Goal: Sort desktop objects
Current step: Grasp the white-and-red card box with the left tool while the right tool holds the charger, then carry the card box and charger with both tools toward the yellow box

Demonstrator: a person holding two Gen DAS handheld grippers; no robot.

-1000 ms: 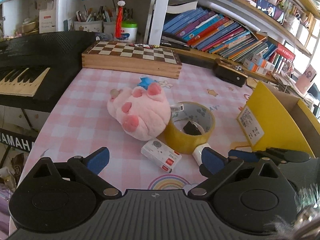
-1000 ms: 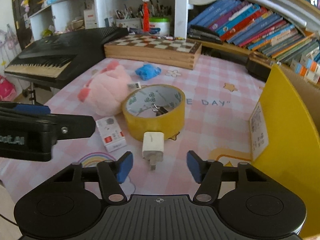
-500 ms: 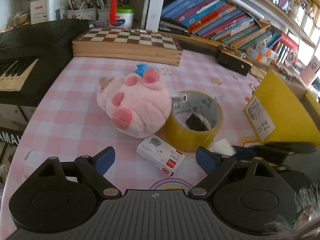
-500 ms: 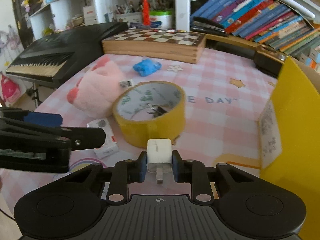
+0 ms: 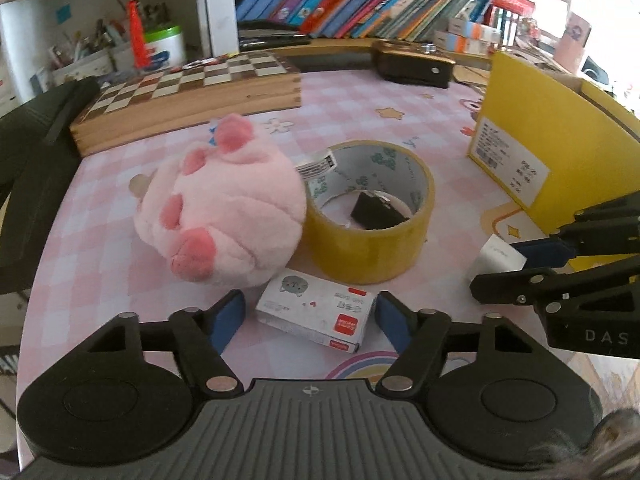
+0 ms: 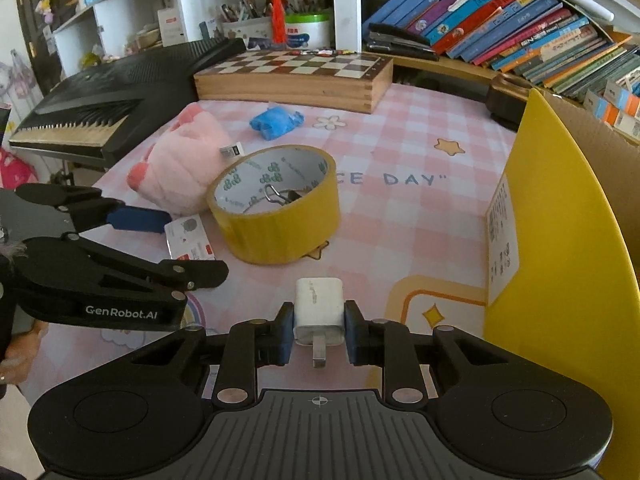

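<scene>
A small white card box [image 5: 316, 314] lies flat on the pink checked mat between the blue pads of my left gripper [image 5: 310, 316]. Its jaws are closing and a thin gap still shows at the left pad. My right gripper [image 6: 319, 332] is shut on a white charger plug [image 6: 319, 312], prong pointing back at the camera. In the left wrist view the charger plug [image 5: 500, 258] shows in the right gripper [image 5: 496, 266]. A pink plush paw [image 5: 220, 208] leans against a yellow tape roll [image 5: 368, 248] that holds a black binder clip [image 5: 374, 214].
A yellow cardboard box [image 6: 560, 240] stands open at the right. The wooden chessboard [image 6: 296, 76] and a black keyboard [image 6: 112, 96] line the back and left. A blue crumpled item [image 6: 276, 122] lies behind the plush. A black case [image 5: 412, 64] sits below the bookshelf.
My left gripper sank toward the small white box and rolled, and its jaws narrowed around it. My right gripper closed on the charger plug and holds it.
</scene>
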